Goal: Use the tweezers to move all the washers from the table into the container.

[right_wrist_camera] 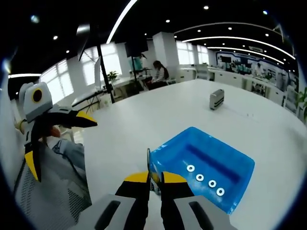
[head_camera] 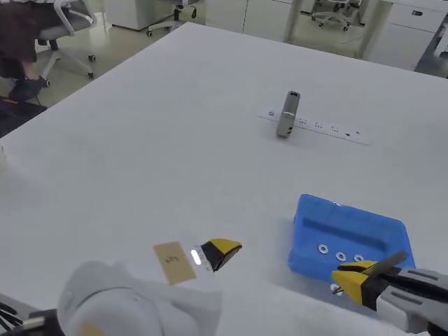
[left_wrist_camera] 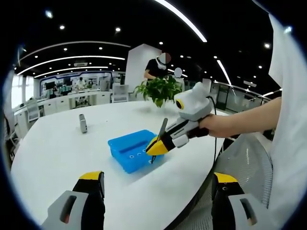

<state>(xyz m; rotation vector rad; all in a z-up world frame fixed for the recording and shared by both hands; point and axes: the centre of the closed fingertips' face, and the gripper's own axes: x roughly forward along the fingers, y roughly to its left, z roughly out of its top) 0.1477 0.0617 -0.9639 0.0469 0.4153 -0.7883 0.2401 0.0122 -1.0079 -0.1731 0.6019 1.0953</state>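
A blue container (head_camera: 350, 234) sits on the white table (head_camera: 175, 140) with several washers (head_camera: 341, 256) in it. My right gripper (head_camera: 344, 278) is at its near edge, shut on the tweezers (head_camera: 385, 262). In the right gripper view the tweezers (right_wrist_camera: 148, 165) rise between the closed jaws of the right gripper (right_wrist_camera: 152, 179), beside the container (right_wrist_camera: 225, 163) and its washers (right_wrist_camera: 205, 180). My left gripper (head_camera: 221, 253) hovers to the container's left. Its jaws stand wide apart in the left gripper view, so the left gripper (left_wrist_camera: 158, 191) is open and holds nothing. More small washers (head_camera: 334, 129) lie on a white strip farther back.
A metal cylinder (head_camera: 287, 113) rests on the white strip (head_camera: 315, 126) beyond the container. A tan card (head_camera: 173, 262) lies near the left gripper. Office chairs (head_camera: 63, 28) stand past the far table edge. People (left_wrist_camera: 158, 67) are in the background.
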